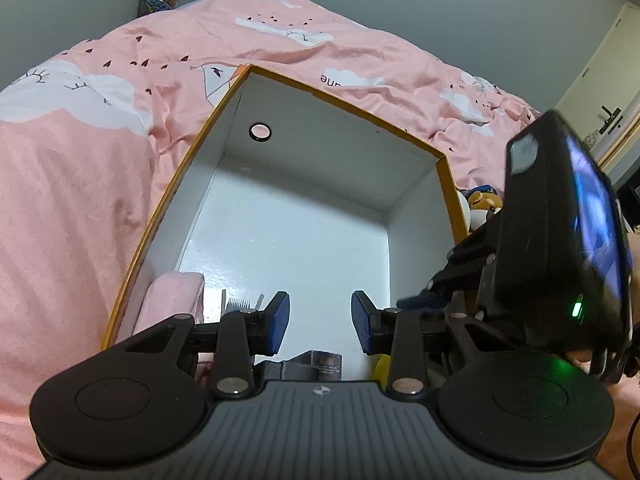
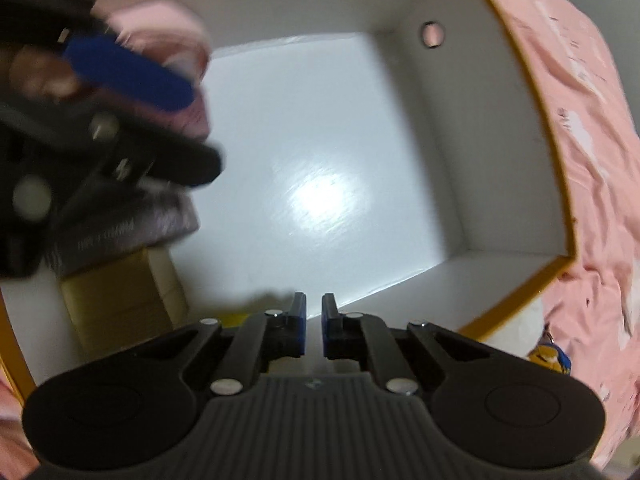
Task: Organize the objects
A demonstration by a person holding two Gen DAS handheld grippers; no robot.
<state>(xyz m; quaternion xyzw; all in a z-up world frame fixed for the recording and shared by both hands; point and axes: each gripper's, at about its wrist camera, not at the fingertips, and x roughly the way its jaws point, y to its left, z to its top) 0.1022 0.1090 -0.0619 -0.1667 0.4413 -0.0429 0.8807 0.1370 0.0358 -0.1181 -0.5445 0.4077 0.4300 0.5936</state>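
An open white box with an orange rim (image 1: pixel 448 184) sits on the pink bed. My left gripper (image 1: pixel 320 322) is open and empty above the box's near end. A pink packet (image 1: pixel 172 300), a comb (image 1: pixel 238 304) and a dark small box (image 1: pixel 320 364) lie inside near it. My right gripper (image 2: pixel 314 326) is nearly shut with a narrow gap and holds nothing, low over the box's near wall (image 2: pixel 516 292). In the right wrist view the left gripper (image 2: pixel 132 76) is blurred at the upper left, over a dark box (image 2: pixel 132 224) and a tan carton (image 2: pixel 120 300).
A pink bedspread (image 1: pixel 80 168) surrounds the box. A plush toy (image 1: pixel 484 200) lies beside the box's right side; it also shows in the right wrist view (image 2: pixel 548 356). A yellow object (image 1: pixel 380 366) sits low in the box. A door (image 1: pixel 600 92) is far right.
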